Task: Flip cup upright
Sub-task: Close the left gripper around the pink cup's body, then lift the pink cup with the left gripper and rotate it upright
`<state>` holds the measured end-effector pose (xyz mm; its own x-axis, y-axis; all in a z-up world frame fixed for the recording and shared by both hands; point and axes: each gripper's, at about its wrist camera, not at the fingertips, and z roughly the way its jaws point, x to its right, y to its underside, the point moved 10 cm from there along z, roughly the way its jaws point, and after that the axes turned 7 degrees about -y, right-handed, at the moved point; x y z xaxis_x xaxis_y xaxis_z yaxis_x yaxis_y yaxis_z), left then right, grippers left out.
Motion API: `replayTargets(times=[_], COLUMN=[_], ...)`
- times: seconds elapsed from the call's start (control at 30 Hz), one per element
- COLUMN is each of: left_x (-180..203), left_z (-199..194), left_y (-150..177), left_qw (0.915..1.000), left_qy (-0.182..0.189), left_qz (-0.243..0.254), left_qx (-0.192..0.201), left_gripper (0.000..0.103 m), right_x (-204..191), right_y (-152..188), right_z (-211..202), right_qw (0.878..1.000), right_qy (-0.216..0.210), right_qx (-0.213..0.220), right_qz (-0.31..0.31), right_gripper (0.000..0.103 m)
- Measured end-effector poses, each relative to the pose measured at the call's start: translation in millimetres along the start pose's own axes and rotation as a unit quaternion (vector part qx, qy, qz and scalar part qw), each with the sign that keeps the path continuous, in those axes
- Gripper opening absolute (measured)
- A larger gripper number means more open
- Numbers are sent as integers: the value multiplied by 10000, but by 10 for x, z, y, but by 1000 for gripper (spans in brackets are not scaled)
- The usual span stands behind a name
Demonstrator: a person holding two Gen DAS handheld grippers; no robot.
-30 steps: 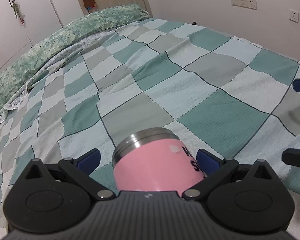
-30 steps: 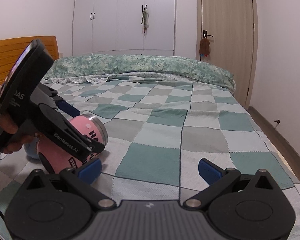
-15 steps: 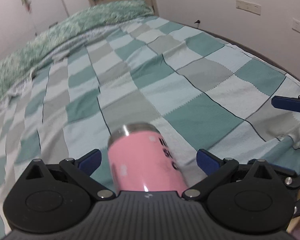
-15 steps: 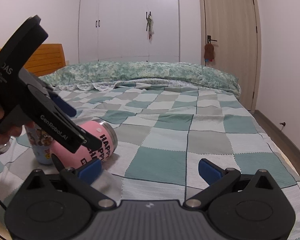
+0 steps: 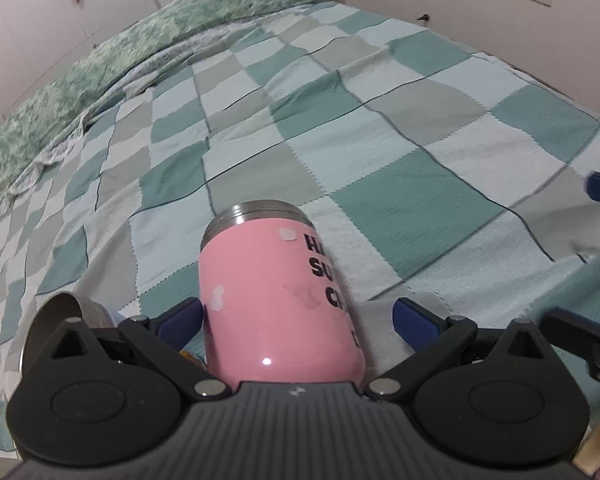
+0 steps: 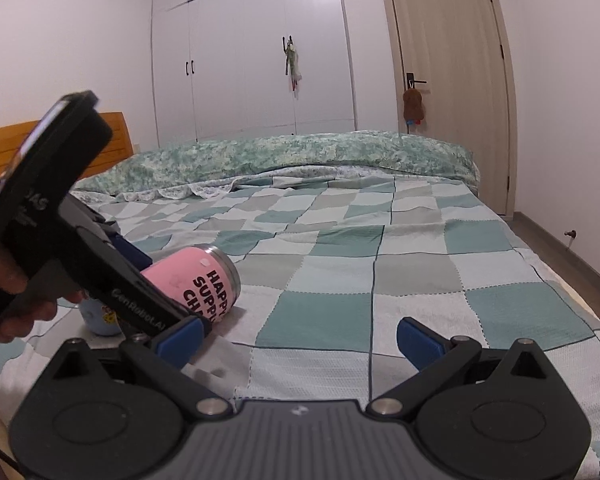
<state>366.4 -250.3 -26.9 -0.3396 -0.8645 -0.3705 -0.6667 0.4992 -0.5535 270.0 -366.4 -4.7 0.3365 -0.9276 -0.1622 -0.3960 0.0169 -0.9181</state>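
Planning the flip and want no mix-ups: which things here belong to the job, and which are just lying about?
Job:
- pink cup, on its side, steel rim pointing away
- left gripper, open around it
- right gripper, open, held clear

Lying about:
- light blue cartoon cup beside the pink one
- checkered blanket
- green quilt

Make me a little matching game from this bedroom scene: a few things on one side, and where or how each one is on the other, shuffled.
Things:
1. pink cup
2. brown plush toy
3. right gripper
4. light blue cup

States:
A. hanging from the door handle
B. open, holding nothing
C. standing behind the left gripper
D. lying on its side on the checked blanket

Pairs: 1-D, 2-A, 3-B, 4-C
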Motion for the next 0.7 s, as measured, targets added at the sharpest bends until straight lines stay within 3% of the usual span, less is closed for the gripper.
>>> replayTargets(times=[0.1, 0.27, 0.53, 0.7], left_x=[-99, -55, -51, -46], left_z=[99, 246, 324, 304], left_y=[-44, 1, 17, 19], left_qw=[9995, 9985, 9968, 9973], left_qy=[-298, -315, -568, -582], left_qz=[-34, 111, 209, 251], left_qx=[-57, -440, -520, -357], left_gripper=[103, 89, 88, 87], right_x=[2, 19, 20, 13], right_y=[0, -15, -34, -35], right_z=[-17, -34, -108, -166], right_qw=[10000, 9999, 9997, 9996], right_qy=[-42, -68, -101, -116], right_qx=[34, 93, 208, 248], right_qz=[2, 32, 66, 89], right_gripper=[103, 103, 103, 103])
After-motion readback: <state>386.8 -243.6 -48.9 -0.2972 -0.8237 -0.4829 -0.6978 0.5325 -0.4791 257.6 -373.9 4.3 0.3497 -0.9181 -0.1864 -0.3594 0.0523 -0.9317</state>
